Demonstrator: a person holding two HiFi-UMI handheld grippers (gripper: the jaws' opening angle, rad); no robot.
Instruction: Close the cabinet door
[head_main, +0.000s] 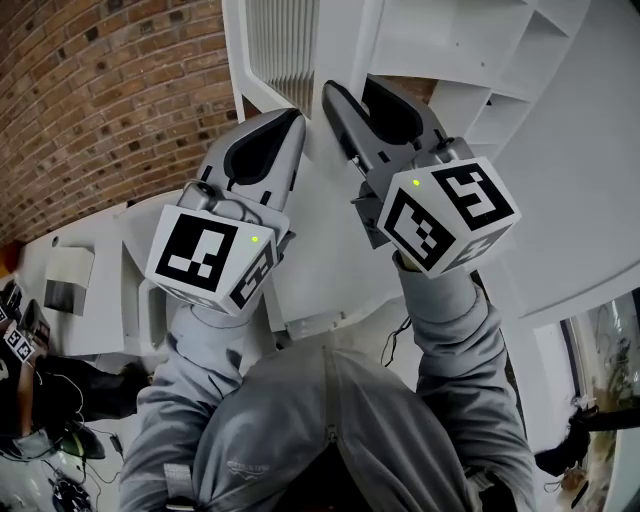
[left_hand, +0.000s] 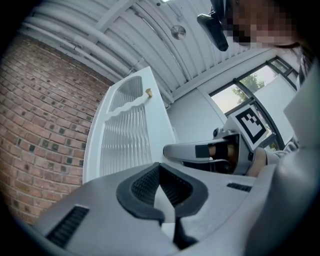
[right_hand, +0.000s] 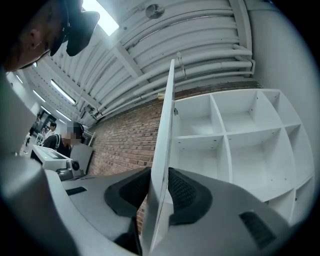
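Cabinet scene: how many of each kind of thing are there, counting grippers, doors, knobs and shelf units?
Grey two-jaw grippers: 2 (left gripper, right gripper)
White slatted cabinet door: 1
Small brass door knob: 1
White open-shelved cabinet: 1
Total: 5

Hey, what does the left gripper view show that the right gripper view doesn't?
Left gripper view only: the slatted front of the cabinet door and the left gripper, jaws shut on nothing. Right gripper view only: the cabinet's open shelves, and the door's edge gripped in the jaws of the right gripper. Both: the white door and the brick wall.
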